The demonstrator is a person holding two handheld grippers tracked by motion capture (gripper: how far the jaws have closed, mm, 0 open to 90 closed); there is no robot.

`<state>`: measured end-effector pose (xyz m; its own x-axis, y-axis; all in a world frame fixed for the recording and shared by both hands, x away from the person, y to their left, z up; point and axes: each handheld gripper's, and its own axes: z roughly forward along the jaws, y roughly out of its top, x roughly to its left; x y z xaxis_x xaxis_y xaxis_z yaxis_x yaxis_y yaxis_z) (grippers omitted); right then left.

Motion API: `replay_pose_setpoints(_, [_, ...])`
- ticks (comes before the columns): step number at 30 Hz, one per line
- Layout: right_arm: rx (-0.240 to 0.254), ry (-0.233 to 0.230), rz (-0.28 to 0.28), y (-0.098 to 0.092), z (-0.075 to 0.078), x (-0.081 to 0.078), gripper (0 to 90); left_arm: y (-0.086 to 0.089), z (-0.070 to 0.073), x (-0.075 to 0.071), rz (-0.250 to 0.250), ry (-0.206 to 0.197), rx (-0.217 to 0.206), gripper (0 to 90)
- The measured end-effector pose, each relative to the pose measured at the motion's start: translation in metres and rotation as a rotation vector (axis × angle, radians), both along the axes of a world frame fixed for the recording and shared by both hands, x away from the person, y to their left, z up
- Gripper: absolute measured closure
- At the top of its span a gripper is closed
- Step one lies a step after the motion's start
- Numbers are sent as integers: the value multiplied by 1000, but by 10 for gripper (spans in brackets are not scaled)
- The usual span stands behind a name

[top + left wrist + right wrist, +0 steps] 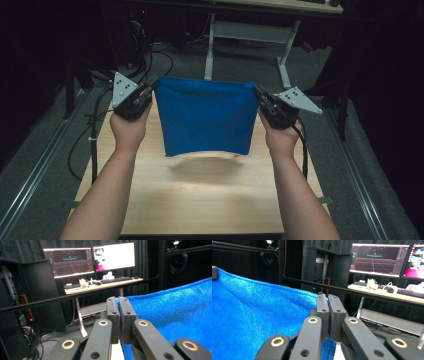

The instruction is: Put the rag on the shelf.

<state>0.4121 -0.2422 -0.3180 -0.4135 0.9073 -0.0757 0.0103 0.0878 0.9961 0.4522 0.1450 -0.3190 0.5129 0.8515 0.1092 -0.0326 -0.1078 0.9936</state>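
Note:
A blue towel point(205, 117) hangs stretched between my two grippers above the wooden table point(200, 200), its lower edge clear of the tabletop and casting a shadow there. My left gripper point(151, 86) is shut on the towel's upper left corner. In the left gripper view the jaws point(118, 301) pinch the blue cloth point(175, 312), which spreads to the right. My right gripper point(260, 94) is shut on the upper right corner. The right gripper view has its jaws point(327, 298) closed on the towel point(257, 315), which spreads to the left.
Beyond the table stands a desk on white legs point(250, 35), with monitors point(90, 260) and keyboards on it. Cables point(90, 130) trail down the table's left side. Dark curtains and a black rack point(15, 315) ring the space. Grey floor rails point(360, 175) run alongside the table.

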Motion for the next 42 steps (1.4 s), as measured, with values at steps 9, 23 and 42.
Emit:
replay_pose_setpoints(9, [-35,100,-49,4,-9,57,885,-7,-8,46,45,77,50,883])
replay_pose_setpoints(23, [-123,257,-59,5,-57,95,884,-14,-77,82,53,281,121,883])
replay_pose_setpoints(42, [-121,374,-26,1,-111,83,883,-13,-133,64,-18,446,126,882])
